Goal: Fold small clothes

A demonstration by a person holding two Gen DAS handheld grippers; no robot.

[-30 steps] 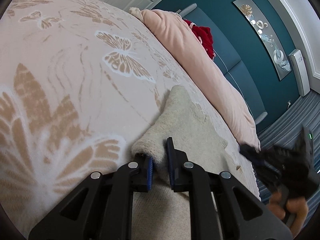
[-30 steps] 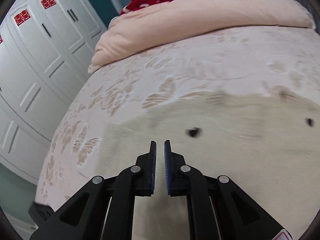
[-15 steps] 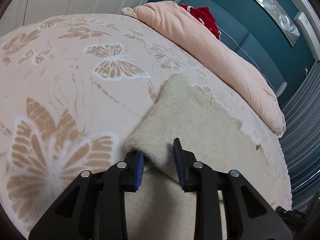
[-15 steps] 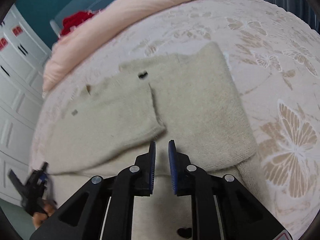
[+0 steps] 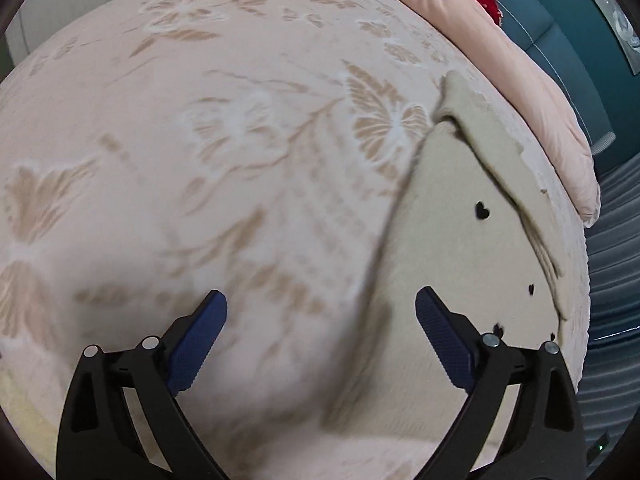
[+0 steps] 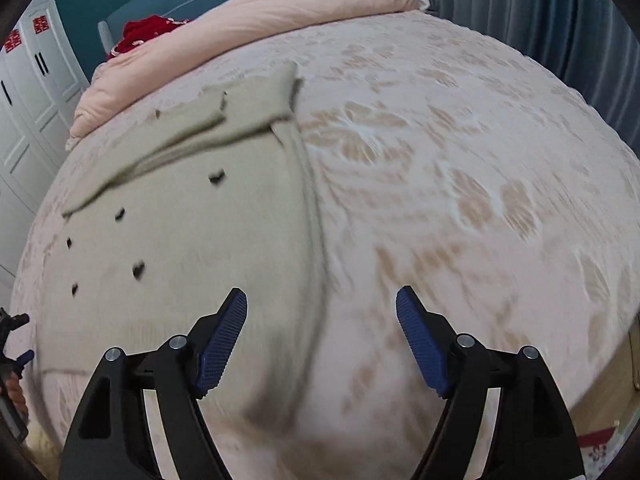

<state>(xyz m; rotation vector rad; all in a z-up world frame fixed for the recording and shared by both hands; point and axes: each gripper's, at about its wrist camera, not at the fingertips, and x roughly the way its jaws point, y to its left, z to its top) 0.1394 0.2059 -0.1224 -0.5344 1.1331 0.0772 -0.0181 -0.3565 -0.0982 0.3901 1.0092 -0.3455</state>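
Observation:
A beige knitted garment with small black hearts (image 5: 460,248) lies flat on the bed, its far part folded over itself. It also shows in the right wrist view (image 6: 192,224), left of centre. My left gripper (image 5: 320,316) is wide open and empty, above the garment's left edge. My right gripper (image 6: 322,312) is wide open and empty, above the garment's right edge, near its near corner. Neither touches the cloth.
The bed has a pink cover with tan butterflies (image 5: 200,160). A rolled pink duvet (image 6: 260,28) and a red item (image 6: 140,32) lie at the head. White wardrobes (image 6: 24,92) stand left, grey curtains (image 6: 540,8) right. The bed's edge falls away at the bottom right (image 6: 592,392).
Both grippers have opened wide and let go of the garment, then drawn back toward its near end. The folded-over far part now lies flat.

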